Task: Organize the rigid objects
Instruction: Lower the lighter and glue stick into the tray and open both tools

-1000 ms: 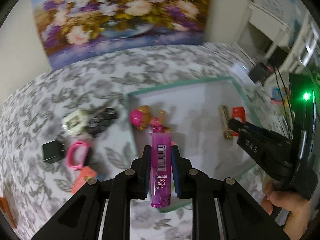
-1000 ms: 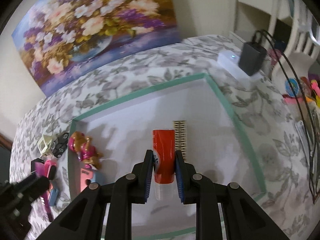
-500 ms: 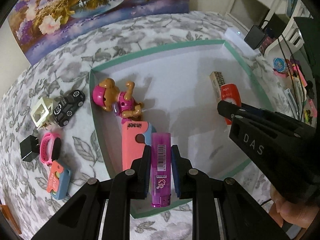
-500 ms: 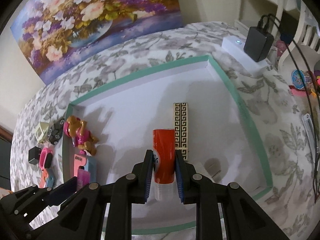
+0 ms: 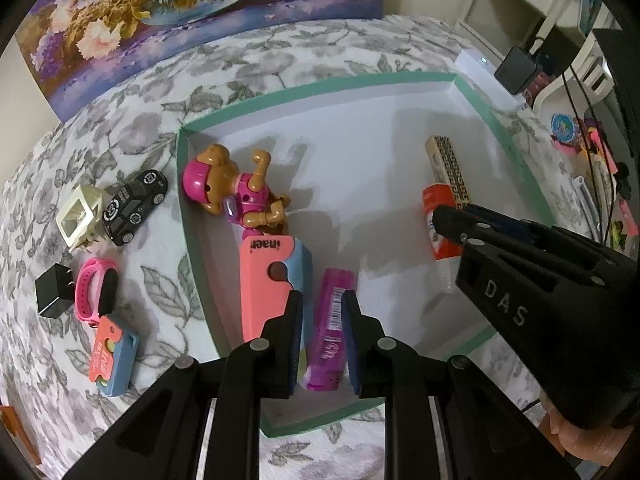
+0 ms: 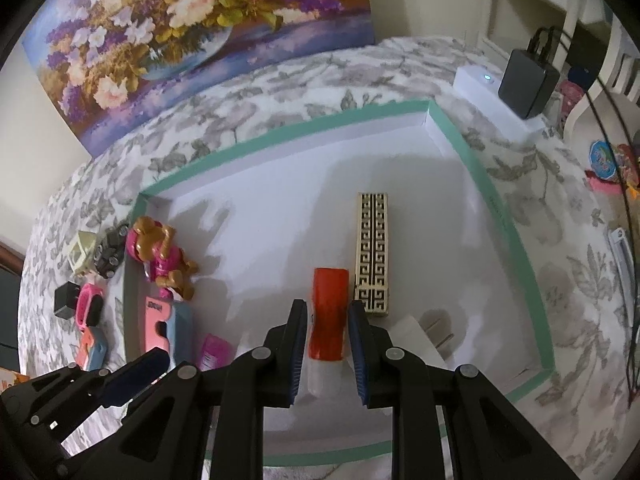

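A white tray with a teal rim (image 5: 192, 240) (image 6: 516, 236) lies on the floral cloth. My left gripper (image 5: 322, 300) has its jaws apart around a purple lighter (image 5: 332, 328) that lies on the tray floor beside a pink and blue case (image 5: 268, 276). My right gripper (image 6: 328, 312) has its jaws apart around a red tube (image 6: 329, 312) that lies next to a patterned box (image 6: 372, 252). A toy dog (image 5: 236, 192) lies at the tray's left end.
Left of the tray on the cloth are a black toy car (image 5: 134, 206), a cream block (image 5: 78, 216), a black plug (image 5: 52, 290), a pink band (image 5: 94, 284) and a small pink-blue case (image 5: 114, 356). A white box with a black charger (image 6: 524, 80) stands far right.
Both grippers came down into the tray and opened. The purple lighter and the red tube now lie on the tray floor, loose between the jaws.
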Demonstrator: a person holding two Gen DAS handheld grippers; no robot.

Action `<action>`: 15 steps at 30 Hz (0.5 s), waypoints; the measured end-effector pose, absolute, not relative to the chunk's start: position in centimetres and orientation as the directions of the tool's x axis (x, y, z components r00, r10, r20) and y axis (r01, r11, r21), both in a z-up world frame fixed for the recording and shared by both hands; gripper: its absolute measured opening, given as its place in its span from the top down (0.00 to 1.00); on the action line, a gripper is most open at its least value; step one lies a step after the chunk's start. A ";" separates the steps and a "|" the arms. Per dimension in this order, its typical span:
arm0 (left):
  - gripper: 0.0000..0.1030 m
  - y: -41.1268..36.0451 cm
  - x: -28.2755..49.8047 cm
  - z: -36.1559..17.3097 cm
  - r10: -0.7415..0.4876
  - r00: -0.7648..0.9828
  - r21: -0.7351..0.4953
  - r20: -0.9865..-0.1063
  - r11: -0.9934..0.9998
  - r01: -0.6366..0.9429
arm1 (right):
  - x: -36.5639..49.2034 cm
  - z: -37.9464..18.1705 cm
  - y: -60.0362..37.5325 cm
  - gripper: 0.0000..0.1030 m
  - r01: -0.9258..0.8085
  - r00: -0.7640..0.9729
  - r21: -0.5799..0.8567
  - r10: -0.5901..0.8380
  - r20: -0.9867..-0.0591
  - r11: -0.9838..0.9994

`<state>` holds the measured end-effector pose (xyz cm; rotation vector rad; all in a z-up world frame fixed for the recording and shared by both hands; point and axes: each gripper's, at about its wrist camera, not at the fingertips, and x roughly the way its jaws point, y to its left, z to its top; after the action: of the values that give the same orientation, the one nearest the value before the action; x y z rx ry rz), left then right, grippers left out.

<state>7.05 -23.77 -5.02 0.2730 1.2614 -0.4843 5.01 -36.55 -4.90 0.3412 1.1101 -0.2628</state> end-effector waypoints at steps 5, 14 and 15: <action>0.79 -22.5 7.9 -4.3 -0.217 0.227 -0.093 -0.950 0.884 0.458 | 5.1 -4.1 -36.4 0.78 0.366 0.445 0.134 -0.046 -0.894 0.921; 0.53 -15.8 10.9 -3.8 -0.204 0.275 -0.130 -0.940 0.955 0.266 | 5.5 -4.2 -35.4 0.73 0.343 0.440 0.107 -0.059 -0.896 0.933; 0.50 -14.7 11.4 -3.9 -0.187 0.282 -0.122 -0.941 0.965 0.234 | 5.5 -4.3 -35.3 0.65 0.344 0.439 0.102 -0.064 -0.896 0.933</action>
<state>11.40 -14.73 -3.89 0.0432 1.2542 -0.2821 5.55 -35.25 -4.26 0.2878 1.0901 -0.2578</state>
